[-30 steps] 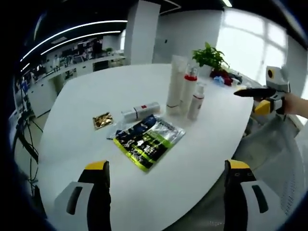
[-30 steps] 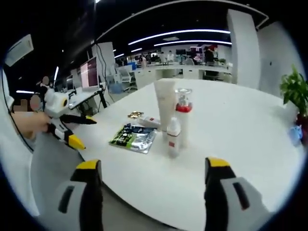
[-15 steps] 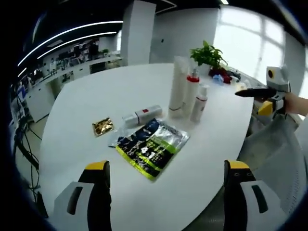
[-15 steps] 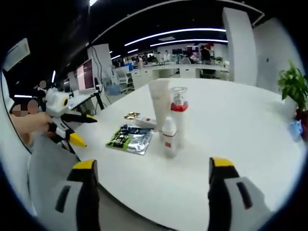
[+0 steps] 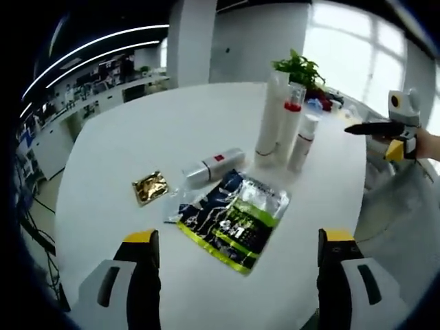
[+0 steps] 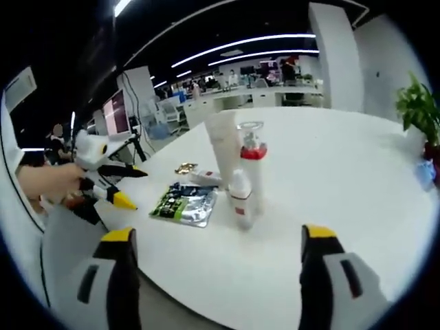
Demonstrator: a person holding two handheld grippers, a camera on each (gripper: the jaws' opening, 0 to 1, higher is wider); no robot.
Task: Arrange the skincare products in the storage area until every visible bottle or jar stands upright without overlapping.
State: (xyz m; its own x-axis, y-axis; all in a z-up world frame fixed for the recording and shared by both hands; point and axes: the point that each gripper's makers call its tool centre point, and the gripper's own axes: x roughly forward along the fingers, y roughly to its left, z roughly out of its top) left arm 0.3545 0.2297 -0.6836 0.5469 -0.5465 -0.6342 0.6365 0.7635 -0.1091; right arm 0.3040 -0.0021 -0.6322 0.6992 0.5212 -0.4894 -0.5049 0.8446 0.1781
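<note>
Left gripper [image 5: 234,275], seen in its own view, has its yellow-tipped black jaws spread wide with nothing between them, held over the near edge of the round white table [image 5: 124,144]. Ahead of its left jaw lies a small crinkled gold foil sachet [image 5: 150,187]. Just beyond the gap between the jaws sits a flat black-and-green printed sachet pack [image 5: 237,220], and past that a slim silver-white tube with a red label [image 5: 212,165] lies on its side, its end touching the pack's far corner. Farther ahead and toward the right jaw's side, three items stand upright close together: a tall white tube [image 5: 269,113], a clear-capped white bottle with a red collar [image 5: 287,127], and a short white bottle with a red band [image 5: 303,141]. A green potted plant [image 5: 300,69] stands behind them.

Right gripper [image 6: 214,275], in its own view, also has its jaws parted and empty, near the table's edge. The left gripper enters from the left, held in a hand [image 6: 48,182]. The standing trio rises ahead between the jaws, the short bottle nearest.
</note>
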